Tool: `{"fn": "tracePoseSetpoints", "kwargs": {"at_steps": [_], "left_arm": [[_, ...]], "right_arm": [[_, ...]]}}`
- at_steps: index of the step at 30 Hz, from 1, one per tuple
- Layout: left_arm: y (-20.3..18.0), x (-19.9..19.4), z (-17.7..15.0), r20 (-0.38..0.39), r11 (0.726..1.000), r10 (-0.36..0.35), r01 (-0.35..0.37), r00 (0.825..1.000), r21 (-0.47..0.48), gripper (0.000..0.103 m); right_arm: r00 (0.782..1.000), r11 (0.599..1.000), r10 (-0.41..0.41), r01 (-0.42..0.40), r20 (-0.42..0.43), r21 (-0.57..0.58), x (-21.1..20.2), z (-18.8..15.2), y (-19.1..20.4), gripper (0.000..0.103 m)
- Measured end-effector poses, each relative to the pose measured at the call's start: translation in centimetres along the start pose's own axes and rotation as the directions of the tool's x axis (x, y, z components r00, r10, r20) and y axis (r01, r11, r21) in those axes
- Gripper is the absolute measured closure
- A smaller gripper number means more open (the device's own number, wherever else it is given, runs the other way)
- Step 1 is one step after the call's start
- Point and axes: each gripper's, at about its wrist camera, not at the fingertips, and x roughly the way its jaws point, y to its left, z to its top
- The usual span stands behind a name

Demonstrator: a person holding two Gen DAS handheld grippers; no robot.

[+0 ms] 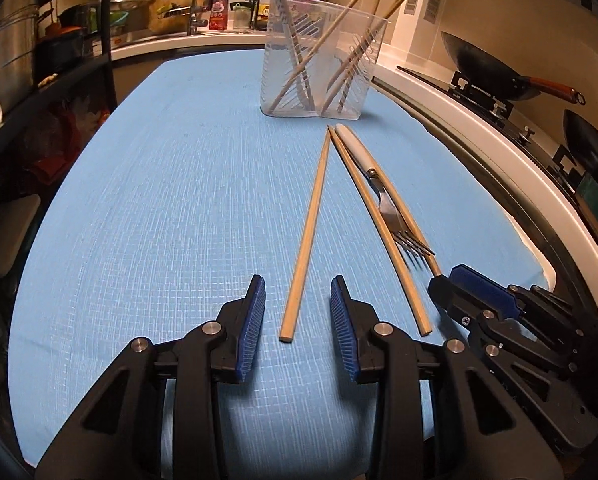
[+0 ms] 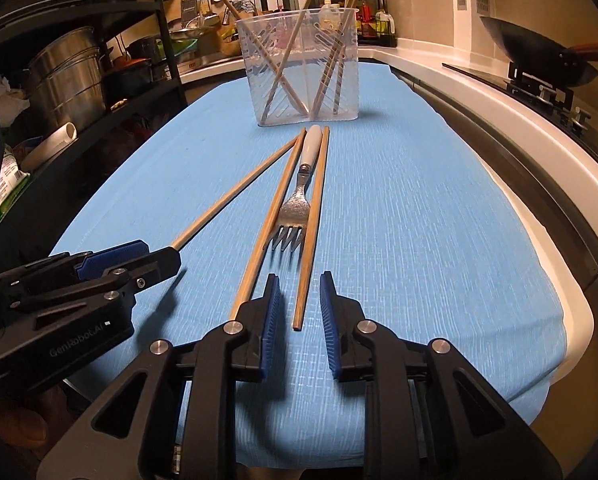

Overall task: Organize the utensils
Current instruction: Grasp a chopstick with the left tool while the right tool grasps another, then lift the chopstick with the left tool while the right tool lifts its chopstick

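Straddling one chopstick [image 1: 305,240] each [image 2: 309,236] — left tool [image 1: 298,308], right tool [image 2: 299,304] — jaws narrowly apart, gripping nothing.

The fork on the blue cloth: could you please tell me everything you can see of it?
The fork has a pale, smooth handle, possibly ceramic or plastic, joined to a silvery metal neck and head with four tines. It lies flat on the blue cloth, handle toward the clear plastic holder, tines toward the camera. A wooden chopstick runs close along each side of it; whether they touch is unclear. Neither hand-held gripper touches it.
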Motion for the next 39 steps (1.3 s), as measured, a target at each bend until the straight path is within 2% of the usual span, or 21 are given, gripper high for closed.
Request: {"fn": "tracePoseSetpoints", "kwargs": {"at_steps": [1, 3, 11, 14, 15, 16, 18, 23, 39], "left_arm": [[-0.1, 0.0, 0.0, 0.003, 1.000, 0.005, -0.005, 1.000, 0.005, 0.069], [-0.3, 0.0, -0.1, 0.011, 1.000, 0.017, -0.017, 1.000, 0.017, 0.069], [-0.5, -0.1, -0.2, 0.021, 0.999, 0.035, -0.035, 0.999, 0.030, 0.070], [-0.4, 0.0, -0.2, 0.025, 0.998, 0.055, -0.056, 0.998, 0.028, 0.081], [-0.3, 0.0, -0.2, 0.027, 0.998, 0.064, -0.065, 0.998, 0.023, 0.090], [0.0, 0.0, -0.1, 0.027, 0.997, 0.073, -0.074, 0.997, 0.018, 0.094], [0.3, -0.1, 0.0, 0.030, 0.997, 0.081, -0.081, 0.996, 0.002, 0.096], [1.1, -0.6, -0.4, 0.042, 0.992, 0.119, -0.117, 0.992, -0.051, 0.096], [0.0, -0.5, -0.9, 0.075, 0.988, 0.156, -0.155, 0.985, -0.018, 0.096]], "right_arm": [[1.000, 1.000, -0.010, 0.010, 0.001, -0.004, 0.0, 0.0, 0.0, 0.088], [1.000, 1.000, -0.017, 0.017, -0.001, -0.001, 0.0, 0.0, -0.3, 0.098], [0.999, 0.999, -0.043, 0.043, -0.003, 0.005, -0.5, -0.2, -1.2, 0.099], [0.998, 0.998, -0.060, 0.060, 0.002, 0.011, -0.7, -0.3, -1.6, 0.099], [0.998, 0.998, -0.066, 0.066, 0.003, 0.015, -0.8, -0.4, -1.8, 0.099], [0.997, 0.997, -0.074, 0.074, 0.004, 0.020, -0.8, -0.4, -2.0, 0.099], [0.996, 0.996, -0.089, 0.089, 0.007, 0.031, -0.9, -0.4, -2.4, 0.099], [0.992, 0.991, -0.126, 0.125, 0.019, 0.051, -1.2, -0.7, -3.1, 0.098], [0.992, 0.991, -0.124, 0.122, 0.036, 0.049, -1.1, -0.8, -3.5, 0.096]]}}
